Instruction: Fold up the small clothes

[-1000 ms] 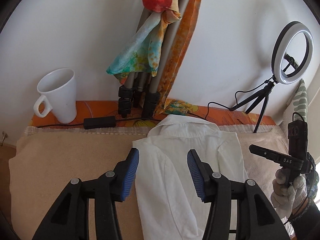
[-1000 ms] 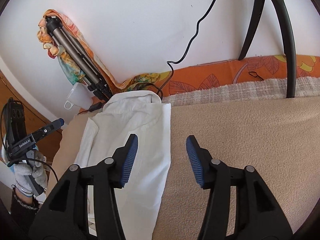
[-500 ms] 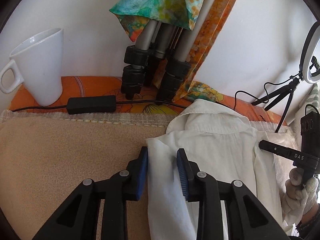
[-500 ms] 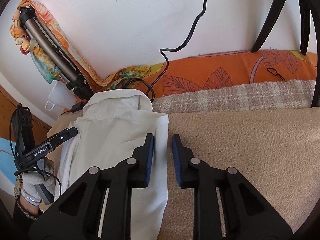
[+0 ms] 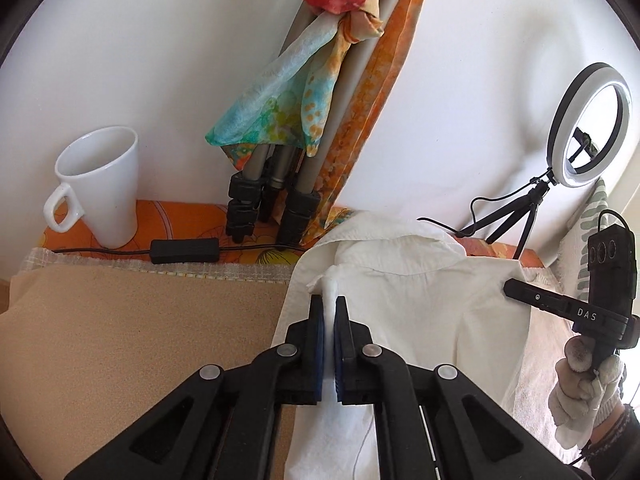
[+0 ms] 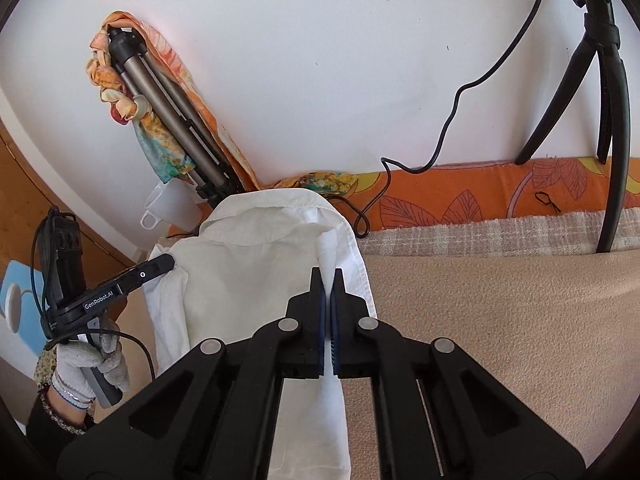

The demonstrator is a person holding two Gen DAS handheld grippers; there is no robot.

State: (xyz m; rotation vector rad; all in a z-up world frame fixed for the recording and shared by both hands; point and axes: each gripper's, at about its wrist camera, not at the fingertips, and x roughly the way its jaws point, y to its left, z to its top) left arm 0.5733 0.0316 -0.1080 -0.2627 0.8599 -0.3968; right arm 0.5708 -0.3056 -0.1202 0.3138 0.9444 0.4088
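Observation:
A small white collared shirt [image 5: 420,304] lies on a beige blanket [image 5: 140,332], collar toward the wall. My left gripper [image 5: 329,304] is shut on the shirt's left shoulder edge, a fold of white cloth pinched between its blue pads. In the right wrist view the shirt [image 6: 248,280] shows again, and my right gripper [image 6: 327,278] is shut on its right shoulder edge, cloth pinched between the pads. Each gripper shows in the other's view, the right one [image 5: 516,288] at the right shoulder, the left one [image 6: 168,262] at the left shoulder.
A white mug [image 5: 100,188], a black cable switch [image 5: 185,251] and a folded tripod with a colourful scarf [image 5: 288,120] stand by the wall. A ring light on a small tripod [image 5: 588,120] stands at the back right, its legs [image 6: 600,120] close to my right gripper.
Both grippers have closed from wide open onto the shirt's shoulder edges. The pinched cloth now stands up between each pair of pads.

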